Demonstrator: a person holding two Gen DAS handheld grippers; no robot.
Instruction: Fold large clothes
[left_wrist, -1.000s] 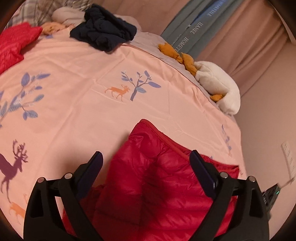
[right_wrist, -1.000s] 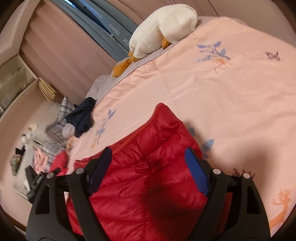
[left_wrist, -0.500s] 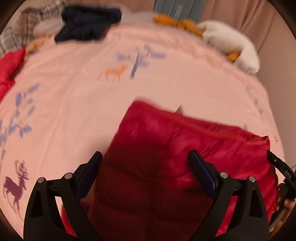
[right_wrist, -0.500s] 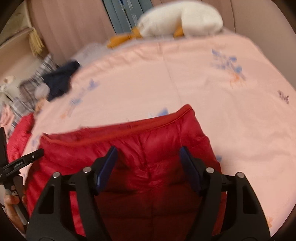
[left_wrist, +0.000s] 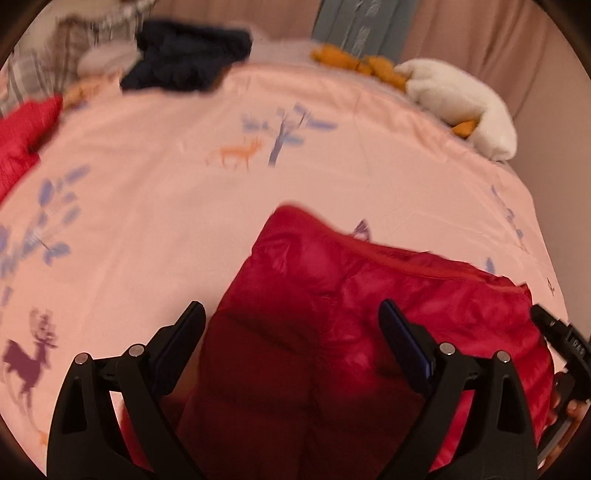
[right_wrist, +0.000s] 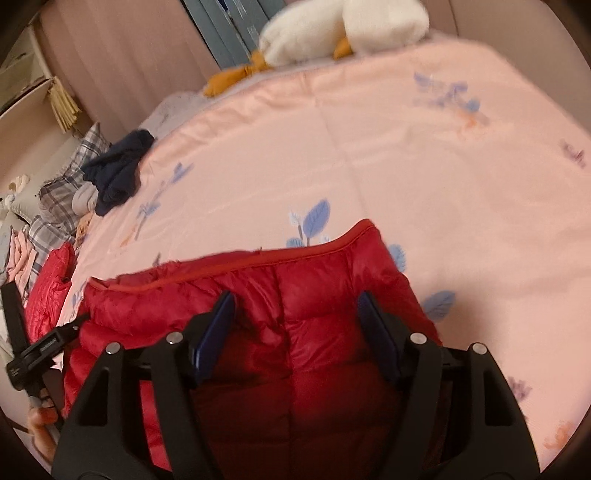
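A red puffer jacket (left_wrist: 351, 295) lies folded on the pink bedspread (left_wrist: 166, 192), near the front; it also shows in the right wrist view (right_wrist: 314, 295). My left gripper (left_wrist: 291, 325) is open and empty, hovering over the jacket's left part. My right gripper (right_wrist: 295, 314) is open and empty over the jacket's right part. The right gripper shows at the right edge of the left wrist view (left_wrist: 565, 343). The left gripper shows at the left edge of the right wrist view (right_wrist: 33, 350).
A dark navy garment (left_wrist: 184, 55) and plaid clothes (left_wrist: 55, 59) lie at the far left. Another red garment (left_wrist: 22, 136) lies at the left edge. A white and orange plush duck (left_wrist: 461, 99) sits at the bed's far right by curtains.
Both grippers have swung and pulled back over the jacket, so more of it shows. Each gripper now appears in the other's view. Both jaws stay open.
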